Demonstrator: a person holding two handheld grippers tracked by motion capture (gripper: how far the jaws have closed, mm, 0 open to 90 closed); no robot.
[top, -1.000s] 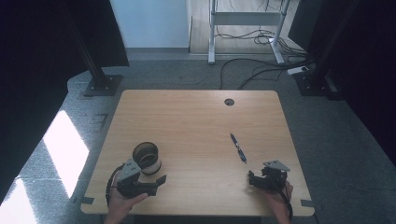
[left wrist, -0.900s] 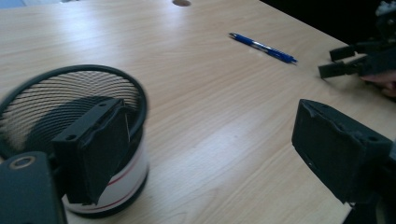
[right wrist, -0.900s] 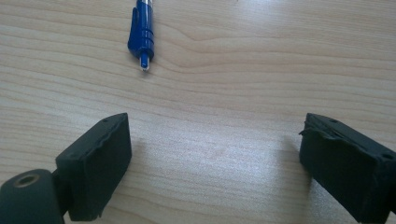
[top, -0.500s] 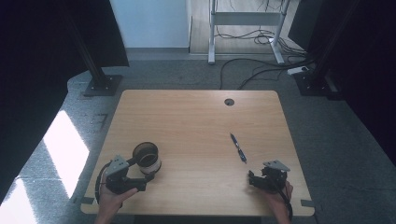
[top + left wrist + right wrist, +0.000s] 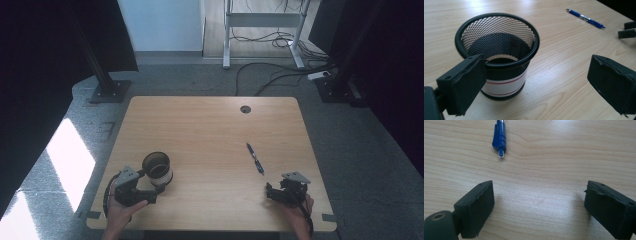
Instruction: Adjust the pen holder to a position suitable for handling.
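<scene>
**Two open grippers, a mesh cup and a pen on a wooden table**

A wooden table (image 5: 210,130) carries a black mesh cup (image 5: 157,169) near its near-left corner and a blue pen (image 5: 255,158) right of centre. The cup stands upright, with a white band edged in red around its lower wall, and nothing inside it as far as the left gripper view shows. The pen lies flat, well apart from the cup, angled from far-left to near-right.

The left gripper (image 5: 150,187), held in a hand (image 5: 122,210) at the near-left edge, sits just beside the cup on its near side. In the left gripper view its jaws stand wide apart; the cup (image 5: 497,52) is just ahead of one jaw, not between the two, and whether that jaw touches the wall cannot be told. The pen (image 5: 585,18) lies farther off.

The right gripper (image 5: 272,192), in the other hand (image 5: 297,212) at the near-right edge, rests low over the table with its jaws spread wide and only bare wood between them. The pen's end (image 5: 500,136) lies just beyond, toward one jaw's side, clear of both.

A round hole (image 5: 245,109) sits near the table's far edge.
</scene>
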